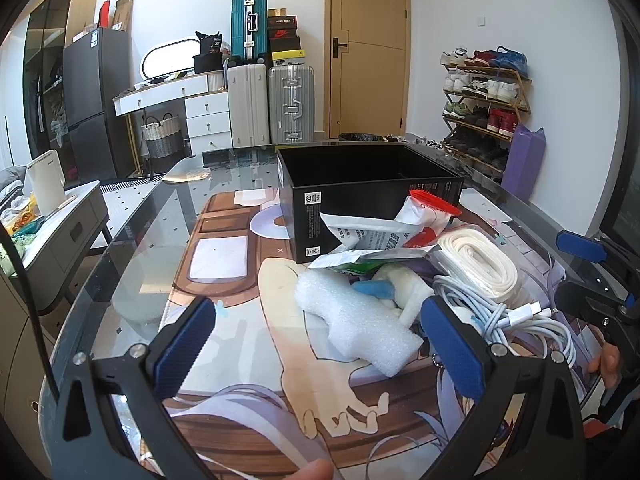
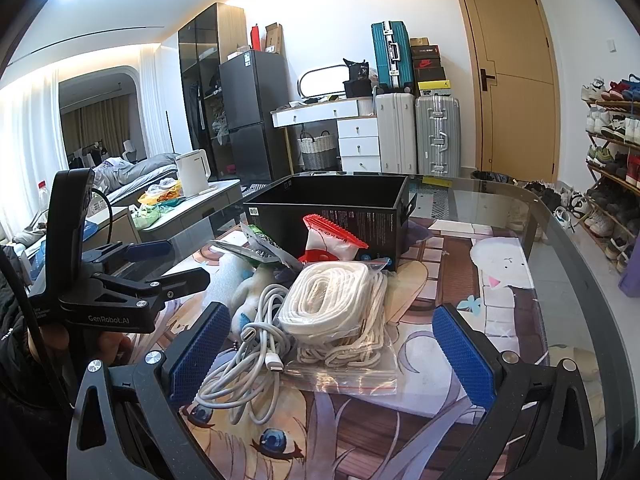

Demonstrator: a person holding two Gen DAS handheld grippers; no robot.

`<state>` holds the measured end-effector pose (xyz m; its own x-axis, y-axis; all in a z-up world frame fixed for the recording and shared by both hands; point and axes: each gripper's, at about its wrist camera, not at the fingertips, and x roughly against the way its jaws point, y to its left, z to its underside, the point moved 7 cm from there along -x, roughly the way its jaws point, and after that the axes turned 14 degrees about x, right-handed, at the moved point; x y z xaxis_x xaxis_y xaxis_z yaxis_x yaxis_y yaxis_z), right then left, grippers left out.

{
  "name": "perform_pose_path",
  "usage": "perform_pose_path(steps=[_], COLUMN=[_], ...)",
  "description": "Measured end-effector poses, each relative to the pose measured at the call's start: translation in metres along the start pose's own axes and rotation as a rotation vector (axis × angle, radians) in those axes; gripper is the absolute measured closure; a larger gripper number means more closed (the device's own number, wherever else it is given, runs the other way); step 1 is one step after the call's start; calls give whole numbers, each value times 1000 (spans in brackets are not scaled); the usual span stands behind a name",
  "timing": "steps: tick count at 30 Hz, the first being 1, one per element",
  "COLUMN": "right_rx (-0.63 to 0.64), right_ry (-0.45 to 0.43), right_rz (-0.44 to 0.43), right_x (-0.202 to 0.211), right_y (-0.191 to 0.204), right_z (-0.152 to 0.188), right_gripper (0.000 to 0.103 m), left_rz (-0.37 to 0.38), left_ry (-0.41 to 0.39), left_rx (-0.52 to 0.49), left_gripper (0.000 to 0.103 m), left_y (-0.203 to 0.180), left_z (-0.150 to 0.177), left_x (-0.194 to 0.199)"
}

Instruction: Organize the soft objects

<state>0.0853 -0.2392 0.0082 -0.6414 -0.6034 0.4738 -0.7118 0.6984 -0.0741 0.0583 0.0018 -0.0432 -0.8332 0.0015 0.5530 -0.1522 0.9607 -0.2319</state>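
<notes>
Soft pile sits on the table mat, heaped against the near wall of the open black box. Foam piece lies between the left gripper's fingers, closer to the right finger, not touched by either pad; left jaws are spread wide, nothing held. Just beyond the foam: a plush, white with a blue part, half buried. Ahead of the left jaws, leaning on the box wall, are flat packets and a red-topped pouch. Past the left gripper's right finger: white cable in a loose coil, then rope bag beyond it. From the right wrist view, the right gripper is also spread wide and empty; the clear zip bag of coiled white rope lies between its fingers, nearer the left finger, apart from both pads. The cable overlaps the bag's left edge, and its coil runs down in front of that left finger; contact with the pad cannot be told. Plush shows just beyond the cable, pouch and green packet further ahead against the box. Left gripper body appears far left of the right jaws, a hand partly visible on its grip. Box interior looks empty as far as visible. Table is glass with the printed mat under it.
</notes>
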Motion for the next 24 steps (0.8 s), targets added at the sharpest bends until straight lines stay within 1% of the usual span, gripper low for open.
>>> perform_pose_path(steps=[20,24], right_rx=[-1,-3], right_ry=[3,9], right_rz=[1,7], right_x=[-1,-1], right_y=[-1,-4], right_z=[2,4], right_gripper=[0,0], left_rz=[0,-1], left_ry=[3,-7], left_rx=[0,7], left_gripper=[0,0], left_y=[1,3], left_z=[0,-1], left_x=[0,1])
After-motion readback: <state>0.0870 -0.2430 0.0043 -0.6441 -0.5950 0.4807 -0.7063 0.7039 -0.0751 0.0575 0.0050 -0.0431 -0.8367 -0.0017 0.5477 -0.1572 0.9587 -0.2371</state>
